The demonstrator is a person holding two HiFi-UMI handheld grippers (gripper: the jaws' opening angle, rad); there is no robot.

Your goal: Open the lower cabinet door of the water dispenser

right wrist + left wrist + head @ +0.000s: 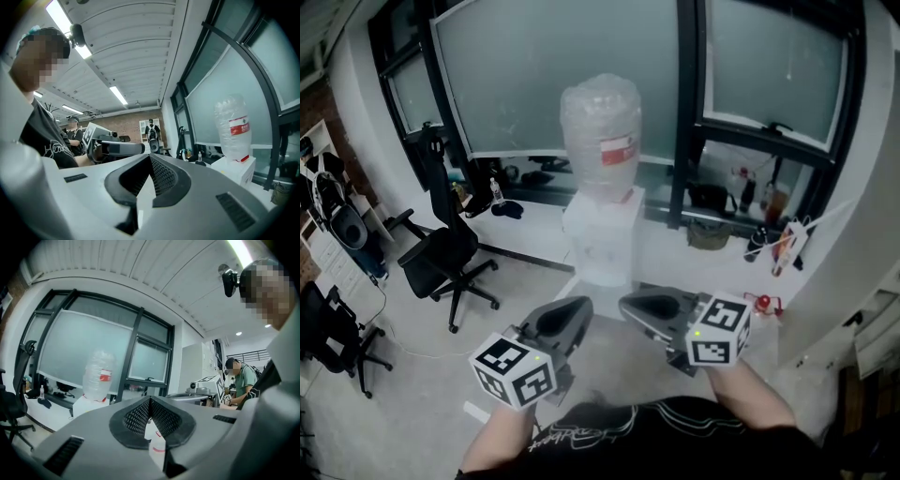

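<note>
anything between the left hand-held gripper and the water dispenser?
Nothing. In the head view only bare floor shows between the left hand-held gripper and the water dispenser.

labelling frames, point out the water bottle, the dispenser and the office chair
water bottle [596, 117], head view, clear body
dispenser [600, 246], head view, white front
office chair [441, 251], head view, seat
</note>
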